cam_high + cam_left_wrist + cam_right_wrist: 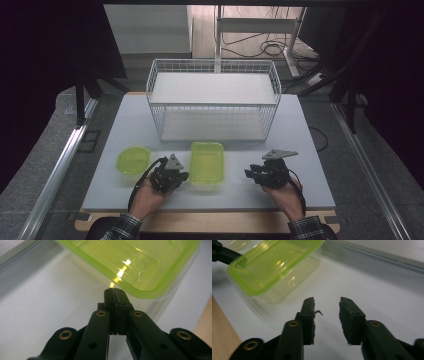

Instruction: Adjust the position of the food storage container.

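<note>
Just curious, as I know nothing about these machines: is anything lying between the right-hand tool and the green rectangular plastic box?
No. In the high view, only bare white tabletop separates the right gripper from the green rectangular plastic box.

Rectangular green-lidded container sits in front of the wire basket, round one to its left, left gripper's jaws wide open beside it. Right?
Not quite: the left gripper has its jaws shut, pads together, at the edge of the rectangular container, as the left gripper view shows. The rest holds: that container is in front of the wire basket, with the round container to its left.
</note>
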A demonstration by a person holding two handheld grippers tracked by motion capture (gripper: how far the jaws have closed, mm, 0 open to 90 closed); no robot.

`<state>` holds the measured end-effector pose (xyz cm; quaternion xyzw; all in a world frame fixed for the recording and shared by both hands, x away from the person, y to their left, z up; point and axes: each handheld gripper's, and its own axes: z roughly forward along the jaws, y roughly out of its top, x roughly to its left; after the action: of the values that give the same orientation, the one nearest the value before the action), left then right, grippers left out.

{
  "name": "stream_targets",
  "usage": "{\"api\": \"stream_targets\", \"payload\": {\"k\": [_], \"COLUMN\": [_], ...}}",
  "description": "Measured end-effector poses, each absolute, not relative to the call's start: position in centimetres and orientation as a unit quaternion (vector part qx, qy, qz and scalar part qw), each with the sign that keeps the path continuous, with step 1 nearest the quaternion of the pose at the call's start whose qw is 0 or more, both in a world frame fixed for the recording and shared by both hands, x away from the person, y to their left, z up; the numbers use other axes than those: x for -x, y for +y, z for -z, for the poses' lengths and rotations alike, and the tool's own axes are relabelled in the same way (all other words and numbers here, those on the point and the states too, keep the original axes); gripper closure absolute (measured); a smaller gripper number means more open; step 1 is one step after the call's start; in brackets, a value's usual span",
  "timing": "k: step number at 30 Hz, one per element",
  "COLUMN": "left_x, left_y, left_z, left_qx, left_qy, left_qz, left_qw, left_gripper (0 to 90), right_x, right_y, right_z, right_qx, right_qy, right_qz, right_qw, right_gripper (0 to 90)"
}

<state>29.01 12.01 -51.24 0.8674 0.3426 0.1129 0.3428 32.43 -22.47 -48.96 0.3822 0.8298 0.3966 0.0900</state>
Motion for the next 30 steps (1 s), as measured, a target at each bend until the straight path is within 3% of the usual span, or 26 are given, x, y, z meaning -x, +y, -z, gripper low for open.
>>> {"api": "stream_targets", "payload": {"k": [5,15,20,30], "left_x": [-28.5,-28.6,-30.1,-36.6], "left_y": [10.5,7.7,10.9,10.7], "left_z": [51.2,51.1,48.8,48.3], "left_qx": [-0.874,-0.875,-0.849,-0.829], "left_qy": [0.323,0.297,0.340,0.380], "left_qz": [-0.099,-0.048,-0.096,-0.155], "left_qw": [0.350,0.379,0.393,0.380], "left_gripper": [90.0,90.0,90.0,90.0], "right_x": [-32.1,-31.8,-31.8,-31.8], "right_y": [-22.4,-21.8,-21.8,-21.6], "right_z": [48.4,48.4,48.4,48.6], "right_qx": [-0.370,-0.363,-0.370,-0.381], "right_qy": [0.832,0.840,0.836,0.836], "right_qz": [-0.403,-0.394,-0.396,-0.385], "right_qw": [0.096,0.085,0.083,0.089], "right_gripper": [79.0,86.1,88.3,88.9]}}
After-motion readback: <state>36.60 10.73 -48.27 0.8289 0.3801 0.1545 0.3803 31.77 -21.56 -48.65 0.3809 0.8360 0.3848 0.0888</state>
